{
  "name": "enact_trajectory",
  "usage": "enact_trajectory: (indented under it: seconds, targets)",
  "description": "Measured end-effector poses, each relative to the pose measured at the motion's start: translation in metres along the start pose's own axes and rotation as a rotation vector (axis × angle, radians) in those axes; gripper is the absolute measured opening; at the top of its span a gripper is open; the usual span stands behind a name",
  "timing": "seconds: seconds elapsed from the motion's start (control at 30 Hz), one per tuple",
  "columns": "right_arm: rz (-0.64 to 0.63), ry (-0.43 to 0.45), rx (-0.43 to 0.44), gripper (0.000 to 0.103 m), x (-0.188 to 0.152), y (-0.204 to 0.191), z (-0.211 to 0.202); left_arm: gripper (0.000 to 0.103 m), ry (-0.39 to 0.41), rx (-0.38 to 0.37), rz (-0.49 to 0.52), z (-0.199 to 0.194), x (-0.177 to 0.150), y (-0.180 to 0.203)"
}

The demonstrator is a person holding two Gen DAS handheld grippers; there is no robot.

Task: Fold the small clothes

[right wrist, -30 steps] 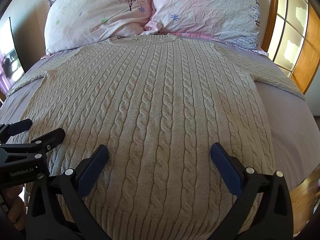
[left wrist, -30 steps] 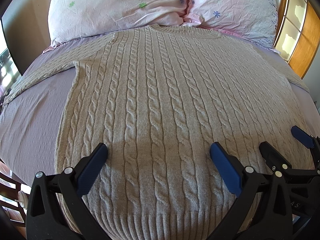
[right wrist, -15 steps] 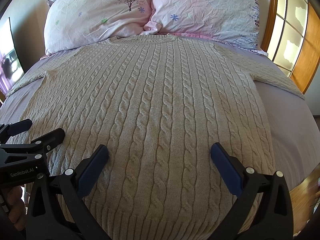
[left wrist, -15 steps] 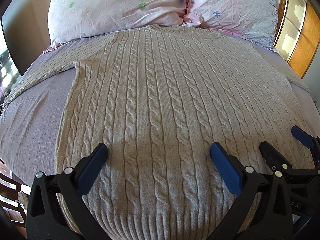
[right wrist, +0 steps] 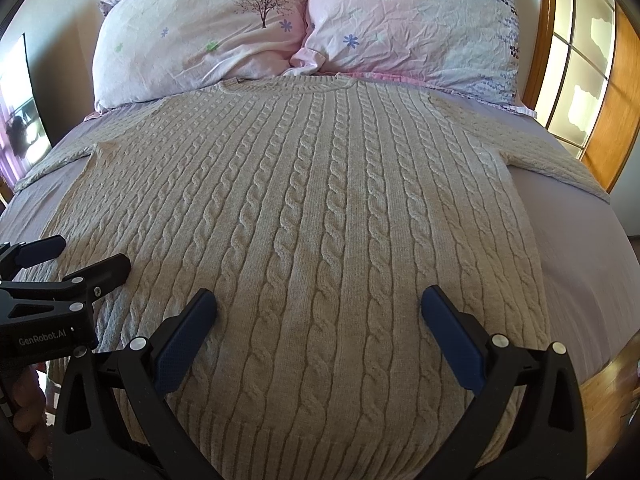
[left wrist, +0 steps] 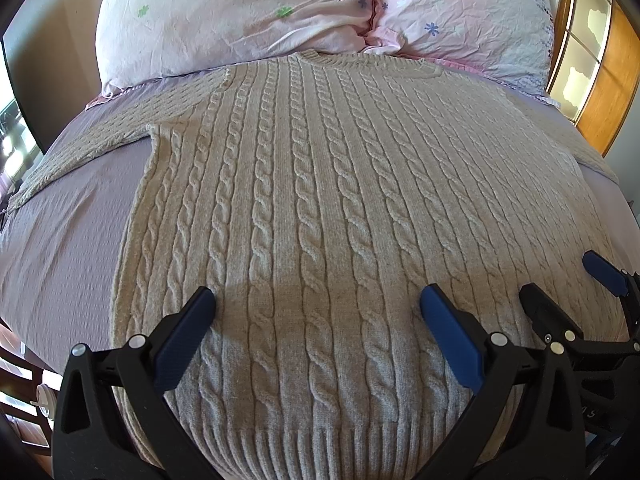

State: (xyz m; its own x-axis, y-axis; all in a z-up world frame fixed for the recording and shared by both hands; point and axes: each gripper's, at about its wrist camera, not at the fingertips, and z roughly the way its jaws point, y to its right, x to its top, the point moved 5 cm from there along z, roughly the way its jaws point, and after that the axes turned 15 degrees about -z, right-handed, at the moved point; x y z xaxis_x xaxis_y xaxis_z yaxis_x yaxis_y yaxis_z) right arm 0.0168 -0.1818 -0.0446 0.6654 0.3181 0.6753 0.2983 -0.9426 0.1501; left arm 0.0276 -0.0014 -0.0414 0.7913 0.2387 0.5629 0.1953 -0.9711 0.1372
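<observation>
From the left wrist I see my left tongs (left wrist: 316, 312) spread wide and empty above the hem end of the sweater (left wrist: 320, 200), which lies flat on the bed (left wrist: 60, 232), collar far ahead at the pillows (left wrist: 240, 20). From the right wrist, my right tongs (right wrist: 318, 312) gape empty too, hem just beneath. I judge no fold begun; next I must drop and pinch an edge.

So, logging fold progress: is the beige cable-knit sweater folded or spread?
Spread: the beige cable-knit sweater lies flat on the lilac bedsheet, both sleeves out sideways, no fold.
</observation>
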Motion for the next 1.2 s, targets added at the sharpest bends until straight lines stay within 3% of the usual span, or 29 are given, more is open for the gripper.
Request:
enact_trajectory:
  seconds: [0.13, 0.23, 0.33, 0.43, 0.57, 0.67, 0.77, 0.83, 0.9, 1.0, 1.13, 1.2]
  targets:
    - [-0.043, 0.059, 0.019, 0.102, -0.001, 0.002, -0.004, 0.101, 0.019, -0.007, 0.003, -0.001, -0.001, -0.001]
    - [-0.017, 0.07, 0.035, 0.102, 0.008, 0.033, -0.009, 0.101, 0.052, -0.022, 0.022, -0.004, -0.003, -0.001]
    - [0.173, 0.165, -0.066, 0.102, 0.024, 0.121, -0.029, 0.101, 0.035, -0.035, 0.006, -0.004, 0.0, -0.004]
    - [0.488, 0.227, -0.094, 0.101, 0.021, 0.231, -0.034, 0.101, 0.03, -0.025, 0.012, -0.001, 0.008, -0.005]
    - [0.9, 0.188, -0.101, 0.055, -0.011, 0.358, -0.006, 0.101, 0.07, -0.153, -0.105, -0.013, 0.04, -0.031]
    - [1.122, 0.15, -0.099, 0.047, -0.036, 0.412, 0.017, 0.101, 0.159, -0.223, -0.181, -0.028, 0.074, -0.063]
    - [1.213, 0.097, -0.111, 0.045, -0.049, 0.437, 0.039, 0.101, 0.219, -0.309, -0.242, -0.036, 0.101, -0.099]
    - [1.258, 0.107, -0.099, 0.041, -0.052, 0.445, 0.049, 0.101, 0.254, -0.344, -0.295, -0.035, 0.116, -0.128]
    - [1.272, 0.123, -0.106, 0.038, -0.052, 0.454, 0.053, 0.101, 0.275, -0.308, -0.328, -0.032, 0.126, -0.152]
    - [1.307, 0.138, -0.132, 0.01, -0.057, 0.464, 0.063, 0.101, 0.28, -0.199, -0.381, -0.022, 0.141, -0.191]
    - [1.267, 0.172, -0.177, 0.008, -0.049, 0.465, 0.052, 0.101, 0.269, -0.187, -0.575, -0.017, 0.153, -0.253]
    - [1.077, 0.285, -0.195, 0.008, -0.001, 0.441, 0.028, 0.101, 0.315, -0.187, -0.628, -0.027, 0.154, -0.278]
